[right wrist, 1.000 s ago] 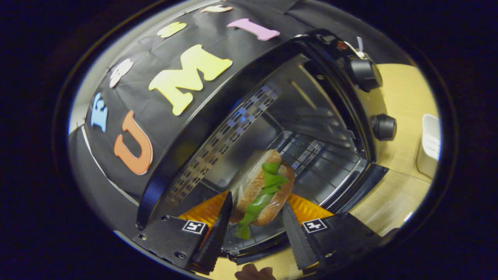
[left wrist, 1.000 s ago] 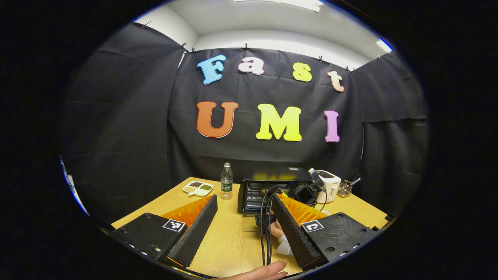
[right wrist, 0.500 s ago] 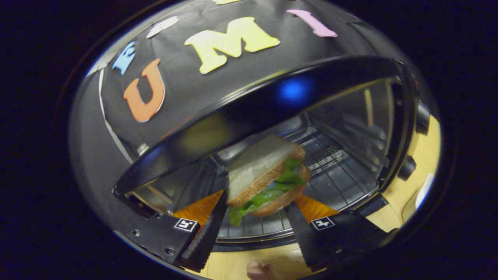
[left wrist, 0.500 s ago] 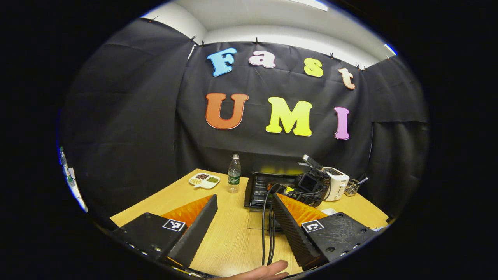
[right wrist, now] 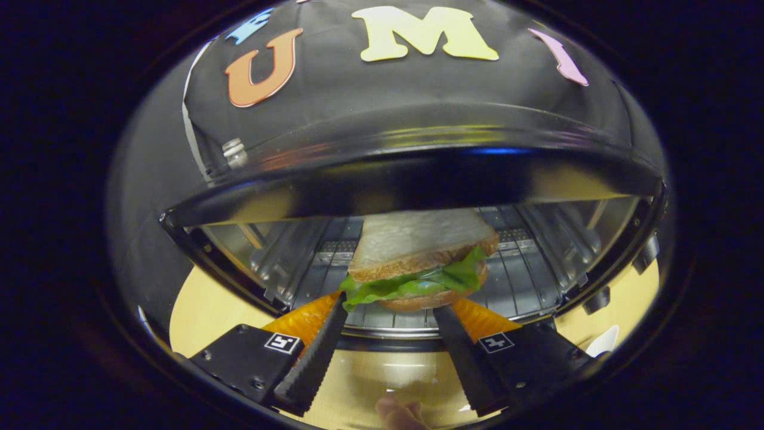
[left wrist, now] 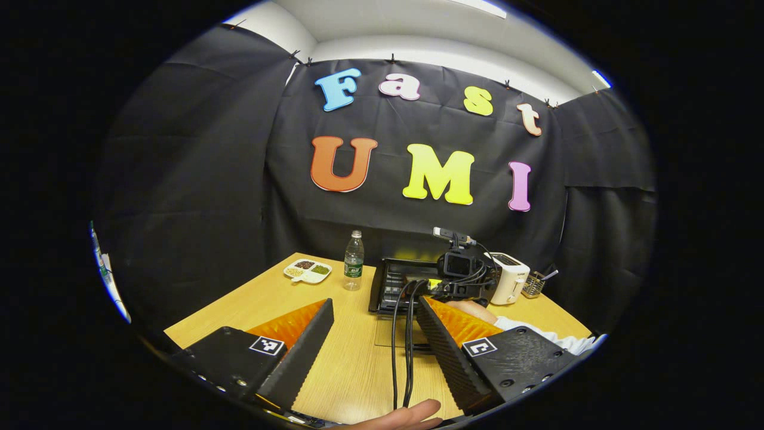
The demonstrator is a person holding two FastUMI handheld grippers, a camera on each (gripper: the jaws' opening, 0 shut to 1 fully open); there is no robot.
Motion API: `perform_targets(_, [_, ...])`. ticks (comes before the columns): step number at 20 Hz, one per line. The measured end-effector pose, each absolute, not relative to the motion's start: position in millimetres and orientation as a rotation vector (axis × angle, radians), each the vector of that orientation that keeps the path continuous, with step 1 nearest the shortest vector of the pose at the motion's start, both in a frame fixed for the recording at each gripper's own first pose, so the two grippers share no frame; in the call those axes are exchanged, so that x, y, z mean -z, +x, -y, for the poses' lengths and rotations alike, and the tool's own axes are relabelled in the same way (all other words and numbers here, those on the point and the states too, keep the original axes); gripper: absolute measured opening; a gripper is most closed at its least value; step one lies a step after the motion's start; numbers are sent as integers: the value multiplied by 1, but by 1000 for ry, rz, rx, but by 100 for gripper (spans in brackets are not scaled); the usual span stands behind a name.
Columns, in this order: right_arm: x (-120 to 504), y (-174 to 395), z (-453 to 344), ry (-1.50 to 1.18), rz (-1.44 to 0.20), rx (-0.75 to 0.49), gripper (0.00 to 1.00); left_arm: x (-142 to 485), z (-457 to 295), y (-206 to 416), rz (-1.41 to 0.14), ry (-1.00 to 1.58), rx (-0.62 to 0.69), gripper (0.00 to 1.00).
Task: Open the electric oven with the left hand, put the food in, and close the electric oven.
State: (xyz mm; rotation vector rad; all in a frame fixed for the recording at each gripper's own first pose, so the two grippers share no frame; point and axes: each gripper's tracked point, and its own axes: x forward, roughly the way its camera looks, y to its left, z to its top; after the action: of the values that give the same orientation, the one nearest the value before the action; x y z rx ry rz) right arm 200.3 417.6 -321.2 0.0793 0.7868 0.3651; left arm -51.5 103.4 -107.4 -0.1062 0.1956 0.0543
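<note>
right tool (right wrist: 391, 310) gripping sandwich (right wrist: 418, 260) (oven (right wrist: 412, 161) open), wooden table (left wrist: 352, 364)

The right gripper (right wrist: 391, 310) holds a sandwich (right wrist: 419, 257) between its two fingers, level, at the open mouth of the electric oven (right wrist: 412, 173), above the wire rack (right wrist: 507, 286).
</note>
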Motion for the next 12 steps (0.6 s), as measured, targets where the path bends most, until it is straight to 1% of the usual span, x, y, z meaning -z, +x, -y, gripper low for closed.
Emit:
perform_targets(9, [307,159,-392,82,-878,-462,93,126,-96,-50,-243,-126,-23,93])
perform_targets(12, [293,149,-381,67,-846,-499,93,130,-99,-50,-246,-128,-26,93])
